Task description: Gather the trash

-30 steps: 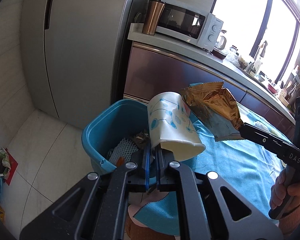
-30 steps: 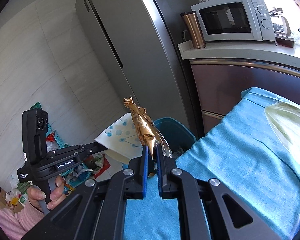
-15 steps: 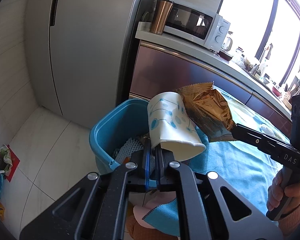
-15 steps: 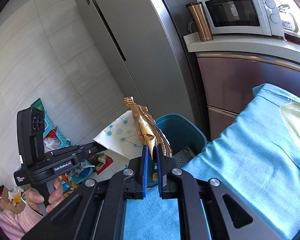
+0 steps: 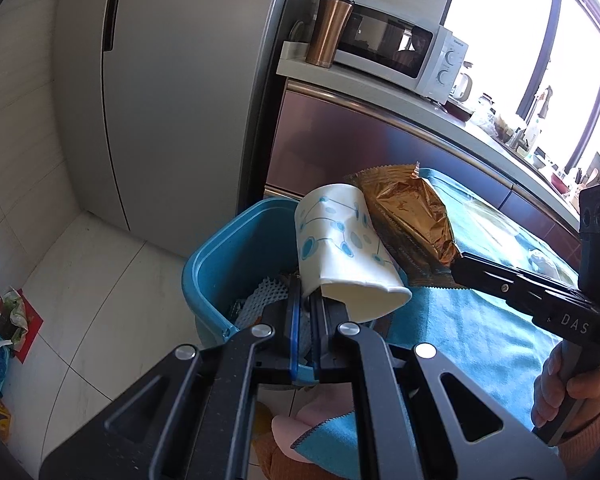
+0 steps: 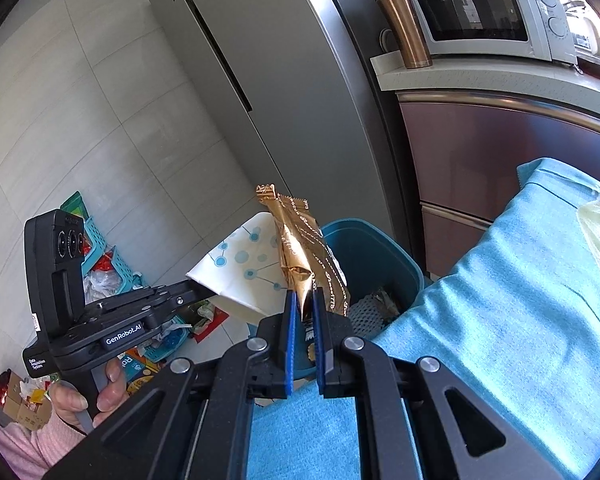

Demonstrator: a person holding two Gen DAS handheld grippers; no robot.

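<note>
A: What's hidden or hard to read here?

B: The bottom of the blue bin (image 5: pixel 220 264) — the left tool (image 5: pixel 306 304) and its black frame cover the near wall in the left wrist view. Inside I can make out white foam netting (image 5: pixel 266 292) and some dark scraps, nothing clearer. In the right wrist view the paper cup (image 6: pixel 244 268) is partly behind the gold wrapper (image 6: pixel 308 252).

A: How do the tools stand?

B: The left tool is clamped on the paper cup's rim, blue pads pressed close together at lower centre of the frame. The cup is white with blue dot-and-line print, tilted, its open mouth toward the camera. The right tool (image 6: pixel 302 312) is pinched on the lower end of the gold wrapper, which is crinkled foil with a serrated edge, standing upright.

A: Where is the trash relative to the bin?

B: Both pieces hang above the bin's open mouth, touching or nearly so — I cannot tell which. The bin sits at the corner of the table under a teal cloth (image 6: pixel 500 300), rough-woven.

A: Room around it?

B: Open tiled floor (image 5: pixel 92 280) to the left; the grey refrigerator (image 5: pixel 180 80) and brown cabinets (image 6: pixel 500 152) rise behind the bin.
</note>
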